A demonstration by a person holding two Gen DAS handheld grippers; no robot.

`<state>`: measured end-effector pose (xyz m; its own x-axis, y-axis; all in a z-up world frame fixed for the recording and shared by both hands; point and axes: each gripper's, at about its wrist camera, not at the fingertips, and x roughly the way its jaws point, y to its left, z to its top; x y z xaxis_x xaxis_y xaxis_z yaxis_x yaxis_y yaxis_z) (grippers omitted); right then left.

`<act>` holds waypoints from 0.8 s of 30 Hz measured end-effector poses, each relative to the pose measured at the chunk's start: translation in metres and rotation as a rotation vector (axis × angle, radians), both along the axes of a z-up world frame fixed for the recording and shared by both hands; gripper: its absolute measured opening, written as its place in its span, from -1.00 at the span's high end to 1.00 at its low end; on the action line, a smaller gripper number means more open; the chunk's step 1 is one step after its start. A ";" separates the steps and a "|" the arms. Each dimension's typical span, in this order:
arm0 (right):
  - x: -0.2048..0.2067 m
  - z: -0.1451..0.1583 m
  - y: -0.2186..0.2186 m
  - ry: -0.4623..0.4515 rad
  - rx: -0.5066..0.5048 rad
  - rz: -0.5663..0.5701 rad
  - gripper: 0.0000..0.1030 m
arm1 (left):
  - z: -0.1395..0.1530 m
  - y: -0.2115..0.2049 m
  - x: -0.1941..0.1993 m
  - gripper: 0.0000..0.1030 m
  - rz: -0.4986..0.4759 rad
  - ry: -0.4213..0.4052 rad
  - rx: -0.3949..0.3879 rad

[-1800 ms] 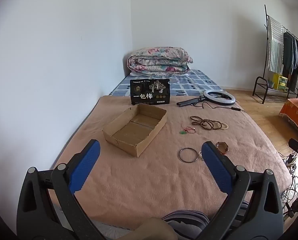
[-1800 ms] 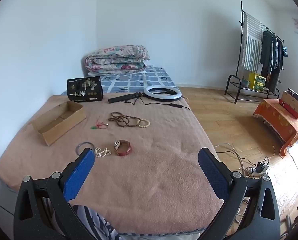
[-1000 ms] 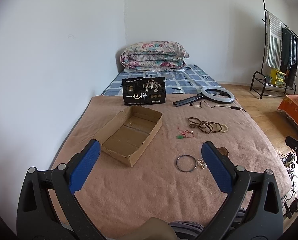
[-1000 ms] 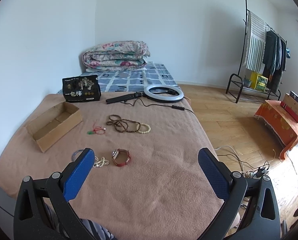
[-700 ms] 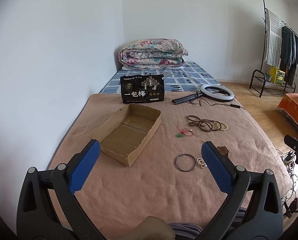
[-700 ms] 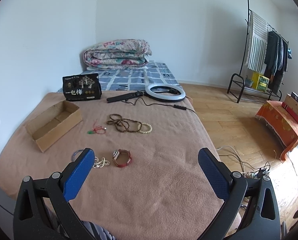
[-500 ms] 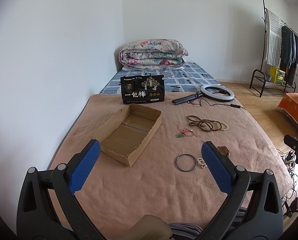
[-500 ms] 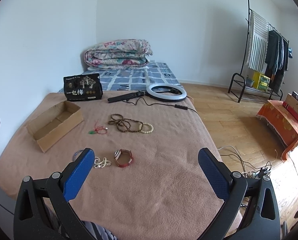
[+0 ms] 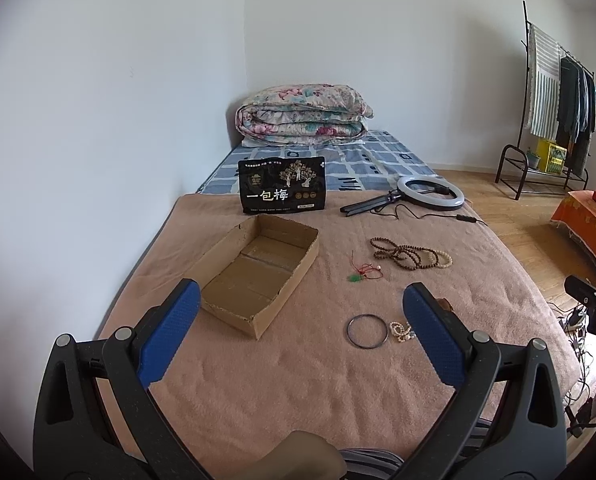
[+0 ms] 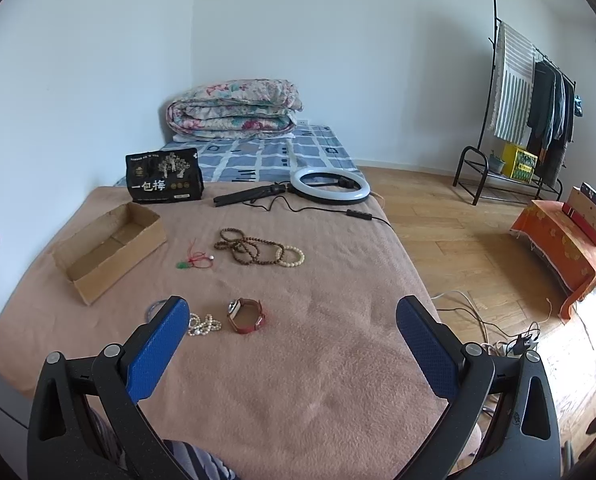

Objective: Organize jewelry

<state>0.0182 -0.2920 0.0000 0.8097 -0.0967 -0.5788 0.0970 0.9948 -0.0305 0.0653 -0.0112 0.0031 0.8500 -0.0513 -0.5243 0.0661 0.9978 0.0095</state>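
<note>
An open cardboard box (image 9: 258,276) (image 10: 106,250) lies on the brown blanket (image 9: 298,380). Jewelry lies to its right: a dark bangle (image 9: 367,331), a pearl bracelet (image 9: 401,330) (image 10: 204,324), a red-strap watch (image 10: 247,315), a red cord with a green pendant (image 9: 362,272) (image 10: 194,260), and brown and cream bead strings (image 9: 410,254) (image 10: 258,250). My left gripper (image 9: 298,304) and right gripper (image 10: 292,316) are both open and empty, held above the near end of the bed.
A black snack bag (image 9: 282,190) stands behind the box. A ring light with its stand and cable (image 9: 430,194) lies further back, then a folded quilt (image 9: 302,114). A clothes rack (image 10: 526,120) and an orange-covered stand (image 10: 566,240) are on the wooden floor to the right.
Both views have shifted slightly; the bed and jewelry sit a little differently in frame. Both grippers stay open and empty. Nothing on the bed has moved.
</note>
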 end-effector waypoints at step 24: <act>-0.001 0.003 0.005 0.001 0.000 0.011 -0.99 | 0.000 0.001 -0.001 -1.00 -0.002 0.002 -0.001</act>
